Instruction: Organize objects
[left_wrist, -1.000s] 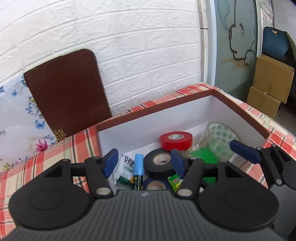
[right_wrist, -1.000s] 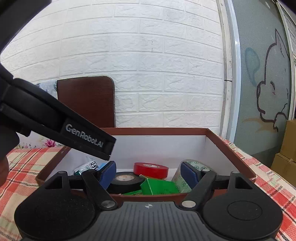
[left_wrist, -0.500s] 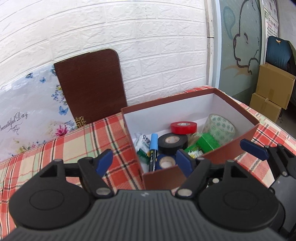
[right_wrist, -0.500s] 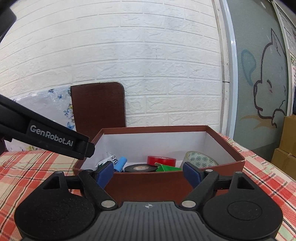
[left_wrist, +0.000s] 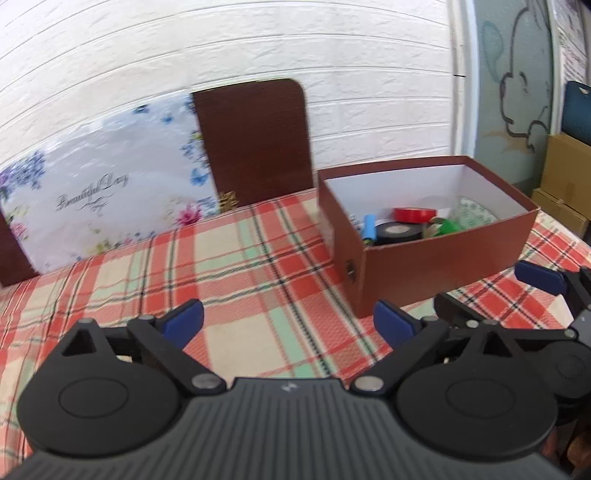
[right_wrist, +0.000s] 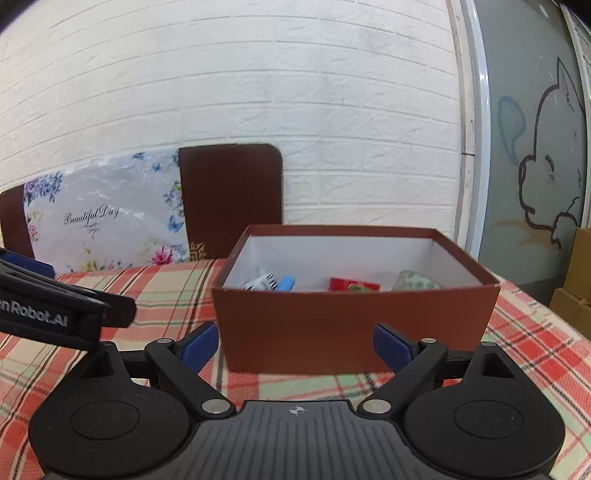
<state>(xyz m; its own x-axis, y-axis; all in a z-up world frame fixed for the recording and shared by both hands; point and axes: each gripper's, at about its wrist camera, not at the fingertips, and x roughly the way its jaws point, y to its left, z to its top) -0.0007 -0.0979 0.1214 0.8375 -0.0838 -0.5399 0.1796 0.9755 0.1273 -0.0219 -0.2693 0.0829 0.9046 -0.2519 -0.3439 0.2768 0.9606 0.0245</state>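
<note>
1. Brown box (right_wrist: 354, 325), open top, white inside, on a bench (left_wrist: 258, 280) w/ red-green plaid cloth; seen from both wrist views, sits toward the right half of the bench.
2. Box contents, partly hidden by the near wall: black tape roll (left_wrist: 397, 232), red tape roll (left_wrist: 413, 213), blue marker (left_wrist: 369, 225), green item (left_wrist: 448, 225), patterned clear tape roll (left_wrist: 476, 214), white packet (right_wrist: 260, 283).
3. Open cloth left of the box and in front of it, nothing lying there; widest free stretch runs from the box's left wall toward the bench's left side.
4. Back edge of bench meets a white brick wall (right_wrist: 295, 110); brown board (left_wrist: 255, 140) and floral "Beautiful Day" panel (left_wrist: 96, 192) lean there, behind and left of the box.
5. Right edge of bench drops off near cardboard cartons (left_wrist: 565, 177) on the floor; glass panel w/ cartoon drawing (right_wrist: 539, 166) beyond.
6. Left gripper (left_wrist: 288, 323): fingers spread wide, having just been opening; only bare cloth between the blue pads, box corner near the right pad but apart.
7. Right gripper (right_wrist: 295, 345): fingers spread wide, also just been opening; nothing gripped, box's near wall appears between the pads, no contact visible.
8. Both grippers side by side, short of the box, on its near side.
</note>
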